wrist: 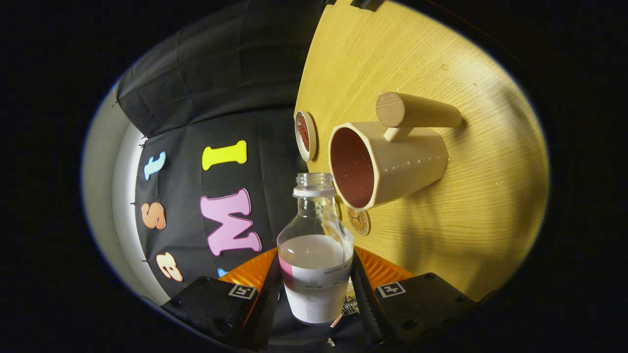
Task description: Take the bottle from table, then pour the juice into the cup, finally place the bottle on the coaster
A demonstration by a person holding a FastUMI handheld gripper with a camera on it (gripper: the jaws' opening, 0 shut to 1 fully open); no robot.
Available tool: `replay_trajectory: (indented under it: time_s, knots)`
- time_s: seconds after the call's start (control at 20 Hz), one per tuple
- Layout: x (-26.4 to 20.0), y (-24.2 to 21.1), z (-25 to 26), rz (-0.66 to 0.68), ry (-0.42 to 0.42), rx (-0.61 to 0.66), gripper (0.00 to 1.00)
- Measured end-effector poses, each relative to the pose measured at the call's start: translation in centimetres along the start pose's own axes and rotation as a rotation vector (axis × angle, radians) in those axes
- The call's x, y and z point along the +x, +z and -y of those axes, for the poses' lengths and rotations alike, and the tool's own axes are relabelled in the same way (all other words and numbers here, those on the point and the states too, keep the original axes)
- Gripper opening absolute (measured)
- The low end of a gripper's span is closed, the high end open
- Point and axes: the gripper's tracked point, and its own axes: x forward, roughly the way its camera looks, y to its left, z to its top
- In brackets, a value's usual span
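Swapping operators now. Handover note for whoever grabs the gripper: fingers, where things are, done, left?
Gripper: fingers shut on the bottle, one on each side of its lower body.
Bottle: cap off, held off the table and turned sideways relative to it, mouth next to the cup opening. White liquid is well below the neck; no stream visible.
Cup: standing on the table just beyond the bottle. Whether it holds any liquid is unclear.
Coaster: on the table by the cup's rim, bare. A small round dish sits past the cup.
Done: bottle picked up, brought to the cup.
Left: pour, then set the bottle on the coaster.
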Motion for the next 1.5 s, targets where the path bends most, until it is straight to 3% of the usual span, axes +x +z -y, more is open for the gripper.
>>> replay_trajectory:
  time_s: [1.5]
  knots:
    - [1.0,1.0,-4.8,0.141,0.083,0.313,0.74]
